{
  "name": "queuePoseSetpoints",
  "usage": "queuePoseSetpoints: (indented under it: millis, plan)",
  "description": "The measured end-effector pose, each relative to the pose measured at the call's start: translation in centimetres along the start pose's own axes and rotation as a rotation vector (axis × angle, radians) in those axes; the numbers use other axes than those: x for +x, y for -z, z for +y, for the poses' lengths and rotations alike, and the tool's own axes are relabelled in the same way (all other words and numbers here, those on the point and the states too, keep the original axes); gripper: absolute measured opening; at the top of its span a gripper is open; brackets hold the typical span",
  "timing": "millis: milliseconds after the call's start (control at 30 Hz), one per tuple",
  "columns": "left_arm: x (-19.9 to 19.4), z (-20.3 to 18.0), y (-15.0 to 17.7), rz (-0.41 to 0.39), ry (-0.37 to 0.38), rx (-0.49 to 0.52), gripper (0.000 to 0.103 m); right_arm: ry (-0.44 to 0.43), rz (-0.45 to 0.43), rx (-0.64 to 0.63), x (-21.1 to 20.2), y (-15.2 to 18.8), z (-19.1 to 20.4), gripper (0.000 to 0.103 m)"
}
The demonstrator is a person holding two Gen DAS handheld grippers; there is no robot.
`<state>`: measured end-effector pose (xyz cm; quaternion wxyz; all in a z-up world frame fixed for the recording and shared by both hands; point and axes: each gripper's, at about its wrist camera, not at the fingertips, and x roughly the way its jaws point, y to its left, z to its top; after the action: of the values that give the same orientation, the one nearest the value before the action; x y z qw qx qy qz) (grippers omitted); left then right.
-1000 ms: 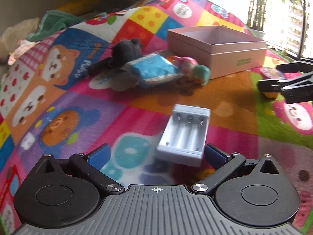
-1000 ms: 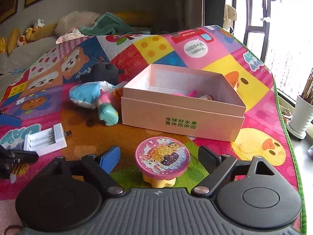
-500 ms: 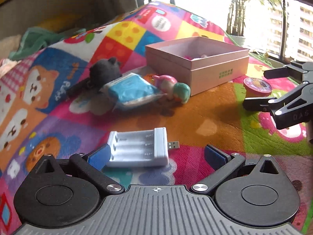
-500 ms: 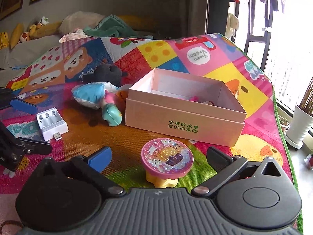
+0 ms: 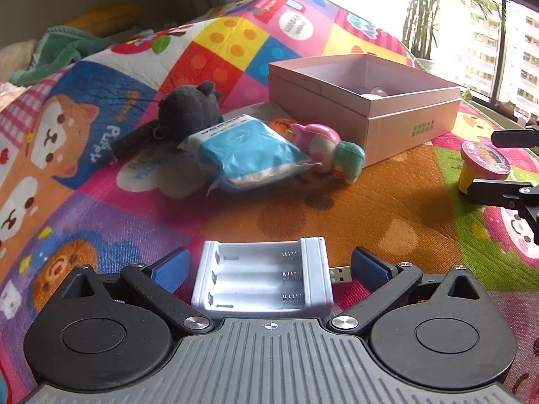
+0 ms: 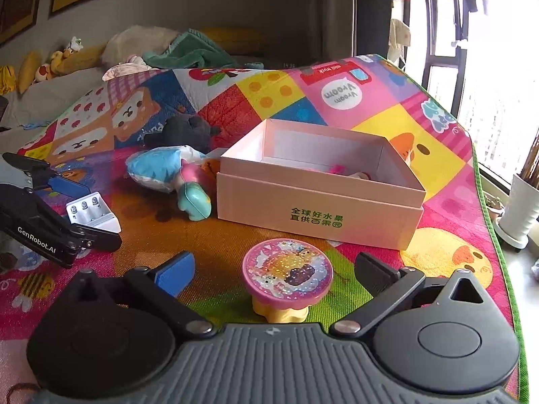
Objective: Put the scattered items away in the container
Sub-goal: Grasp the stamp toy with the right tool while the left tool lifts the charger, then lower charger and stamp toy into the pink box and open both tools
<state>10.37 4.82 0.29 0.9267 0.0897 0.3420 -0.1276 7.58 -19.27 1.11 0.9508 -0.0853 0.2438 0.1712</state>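
Left gripper (image 5: 269, 266): spread wide, nothing pressed; the white battery charger (image 5: 264, 279) is framed between the blue pads (image 5: 171, 269), flat on the play mat (image 5: 387, 202).
Charger handling: judged light, rigid and smooth-sided; best taken across its short plastic walls, well clear of the USB plug (image 5: 340, 274).
Right gripper (image 6: 274, 274): jaws closing but clear of contact; the glitter-topped toy (image 6: 288, 271) is straddled, untouched.
Toy handling: likely light and hard; the wide pink lid is the obvious purchase, the yellow base narrower.
Pink box (image 6: 316, 202): open-topped, just behind the toy; something pink and white is glimpsed inside, possibly small toys, mostly hidden by the wall.
Still scattered: blue tissue pack (image 5: 246, 151), grey plush (image 5: 188, 107), pink-and-green figure (image 5: 333, 151).
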Motion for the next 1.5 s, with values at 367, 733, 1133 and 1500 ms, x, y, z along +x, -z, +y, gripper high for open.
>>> queuePoseSetpoints:
  millis: [367, 733, 1133, 1500]
  plan:
    - [-2.2, -2.7, 1.2, -0.015, 0.090, 0.020, 0.095, 0.007, 0.070, 0.002, 0.7, -0.1, 0.2, 0.062]
    - [-4.8, -7.8, 0.7, -0.018, 0.145, 0.155, 0.095, 0.022, 0.068, 0.014, -4.2, 2.2, -0.5, 0.056]
    - [-4.7, -11.6, -2.7, -0.094, 0.175, 0.273, 0.095, 0.100, 0.021, 0.007, -8.4, 2.8, -3.0, 0.056]
    - [1.4, -8.9, -12.3, -0.211, 0.154, 0.185, 0.095, 0.110, -0.045, 0.000, -4.5, -3.3, -7.3, 0.056]
